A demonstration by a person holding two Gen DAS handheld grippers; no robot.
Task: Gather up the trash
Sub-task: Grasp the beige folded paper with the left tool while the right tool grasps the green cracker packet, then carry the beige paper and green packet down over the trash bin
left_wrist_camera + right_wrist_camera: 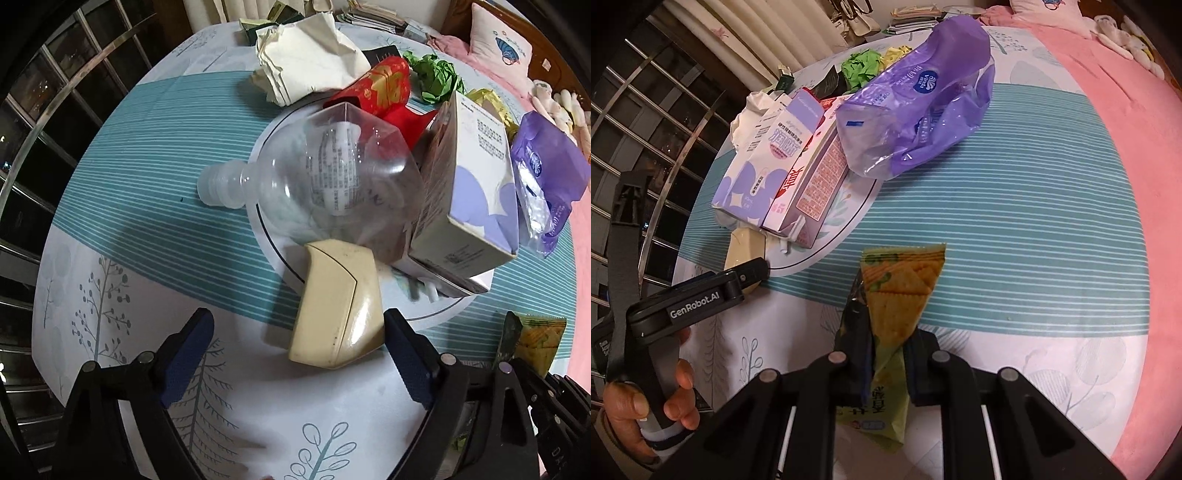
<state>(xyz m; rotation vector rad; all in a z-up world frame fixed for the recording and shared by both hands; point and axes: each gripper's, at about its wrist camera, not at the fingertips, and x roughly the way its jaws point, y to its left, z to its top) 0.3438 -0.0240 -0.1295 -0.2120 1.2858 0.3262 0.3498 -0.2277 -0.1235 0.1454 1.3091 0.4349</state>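
Note:
A beige plastic box (pixel 336 306) lies on the tablecloth, partly on a round white plate (pixel 275 254). My left gripper (pixel 299 332) is open and straddles the box: its right finger is close against the box, its left finger well apart. My right gripper (pixel 886 354) is shut on a green cracker wrapper (pixel 905 284), which sticks up between the pads. The plate carries a clear plastic bottle (pixel 332 173) on its side, a purple-and-white carton (pixel 469 206) and a red packet (pixel 384 88). A purple plastic bag (pixel 916 99) lies beside them.
Crumpled white paper (pixel 306 62) and green paper (pixel 439 77) lie at the table's far side. A metal railing (pixel 44 122) and dark window stand at the left. A pink cover (pixel 1126 147) runs along the right. A hand (pixel 646 406) holds the left gripper's handle.

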